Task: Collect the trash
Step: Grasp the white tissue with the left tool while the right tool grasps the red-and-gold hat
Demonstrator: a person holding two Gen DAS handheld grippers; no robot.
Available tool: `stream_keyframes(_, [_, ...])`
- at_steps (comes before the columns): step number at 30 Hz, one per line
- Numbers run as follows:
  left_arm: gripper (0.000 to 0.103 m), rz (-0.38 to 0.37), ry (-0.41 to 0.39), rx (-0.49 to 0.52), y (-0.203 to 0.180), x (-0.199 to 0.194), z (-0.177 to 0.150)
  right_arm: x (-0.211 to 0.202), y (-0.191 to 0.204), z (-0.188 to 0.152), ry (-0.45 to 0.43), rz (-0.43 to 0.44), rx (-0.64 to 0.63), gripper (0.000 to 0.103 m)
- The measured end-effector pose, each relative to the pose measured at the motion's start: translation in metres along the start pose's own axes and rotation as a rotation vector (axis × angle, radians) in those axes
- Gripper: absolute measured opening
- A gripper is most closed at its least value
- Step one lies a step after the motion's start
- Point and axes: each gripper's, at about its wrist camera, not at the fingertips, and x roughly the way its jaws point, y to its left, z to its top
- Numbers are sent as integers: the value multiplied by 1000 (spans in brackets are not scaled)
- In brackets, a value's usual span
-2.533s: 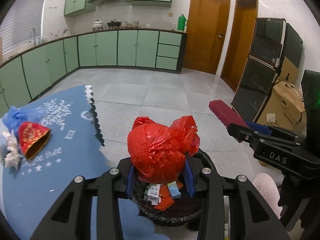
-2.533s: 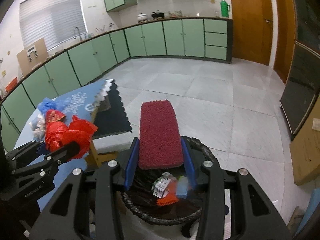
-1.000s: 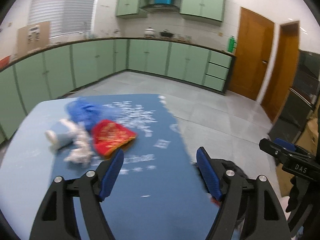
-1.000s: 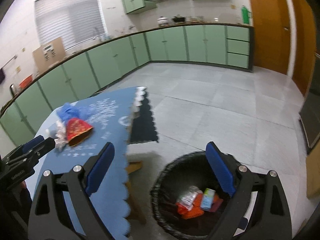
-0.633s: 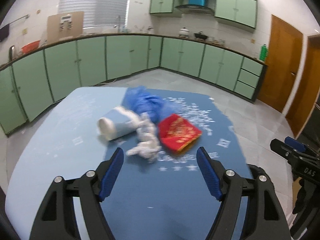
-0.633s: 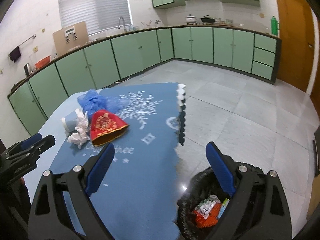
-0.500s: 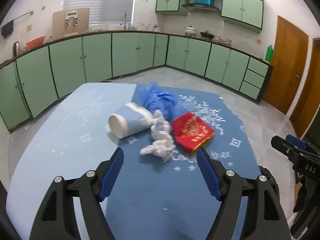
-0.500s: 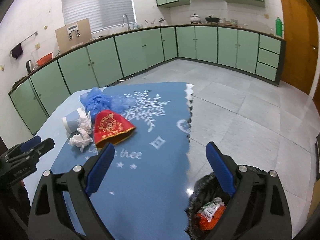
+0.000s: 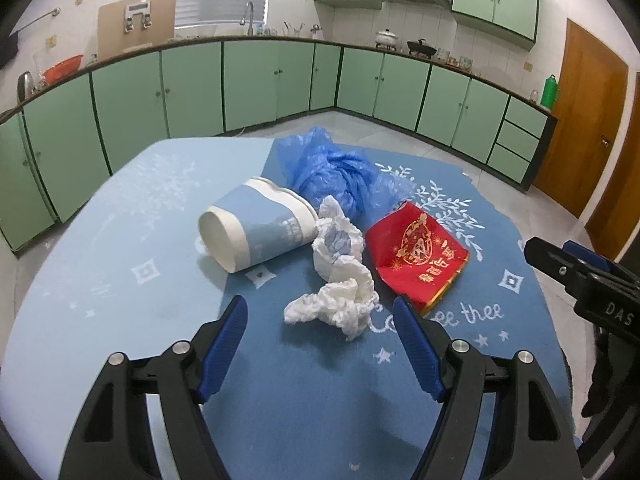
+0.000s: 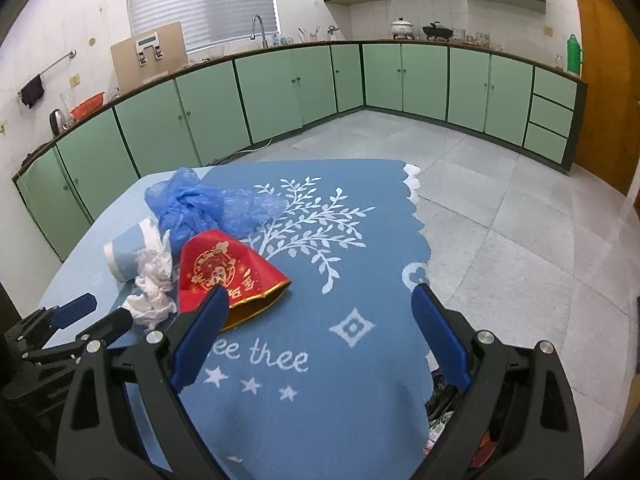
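On the blue tablecloth lie a tipped blue-and-white paper cup, a crumpled white tissue, a blue plastic bag and a red wrapper. My left gripper is open and empty, just short of the tissue. My right gripper is open and empty over the cloth, its left finger beside the red wrapper. The cup, the tissue and the bag also show in the right wrist view.
The black trash bin with litter inside shows just past the table's right edge. Green cabinets line the walls. Wooden doors stand at the right. The tiled floor lies beyond the table.
Both grippers dropped the red bag and the red pad into the bin, opened, then swung left from the bin to the table. The trash pile is now closer and centred.
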Motion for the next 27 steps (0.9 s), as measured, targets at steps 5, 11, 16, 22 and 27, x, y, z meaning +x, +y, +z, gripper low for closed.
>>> stream_keyframes(5, [74, -2, 23, -2, -2, 17, 6, 15, -1, 3, 17, 1, -8, 90])
stream_keyframes(11, [65, -6, 79, -8, -5, 38, 10, 29, 4, 7, 33, 33, -36, 90])
stream_keyframes(16, [37, -36, 99, -38, 1, 42, 10, 40, 11, 13, 46, 82, -56, 90])
stream_keyframes(22, [27, -12, 64, -65, 10, 34, 10, 56, 22, 16, 83, 124, -81, 90])
stream_keyframes(27, [27, 2, 62, -74, 21, 29, 6, 74, 25, 16, 150, 147, -75, 86])
